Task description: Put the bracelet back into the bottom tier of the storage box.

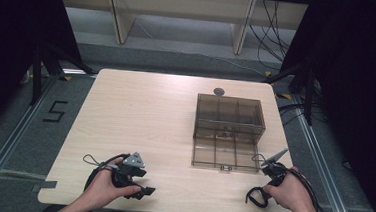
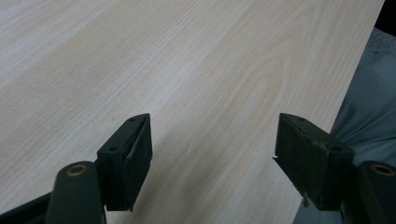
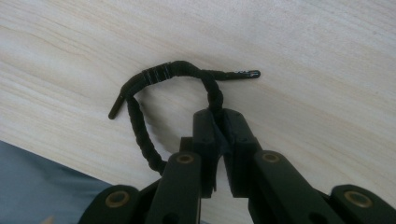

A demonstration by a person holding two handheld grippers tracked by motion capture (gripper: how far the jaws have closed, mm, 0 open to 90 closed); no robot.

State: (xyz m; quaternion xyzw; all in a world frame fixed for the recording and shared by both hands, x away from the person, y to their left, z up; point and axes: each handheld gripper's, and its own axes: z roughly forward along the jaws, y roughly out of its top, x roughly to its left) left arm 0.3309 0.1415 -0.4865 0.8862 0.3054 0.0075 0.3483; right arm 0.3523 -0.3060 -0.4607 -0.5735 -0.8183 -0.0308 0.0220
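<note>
My right hand-held gripper (image 3: 219, 126) is clamped on a black cord (image 3: 140, 81) that loops over the pale worktop (image 3: 303, 56) near its front right edge. My left hand-held gripper (image 2: 212, 154) rests with jaws apart, holding nothing, well apart from the brown compartment box (image 1: 229, 131).

Matt braided black cord (image 3: 140, 135) on smooth pale wood-grain table (image 3: 303, 56)

High view looks forward and down over the whole table (image 1: 140, 107); both gripper views sit close above that same wood, facing along their jaws
</note>
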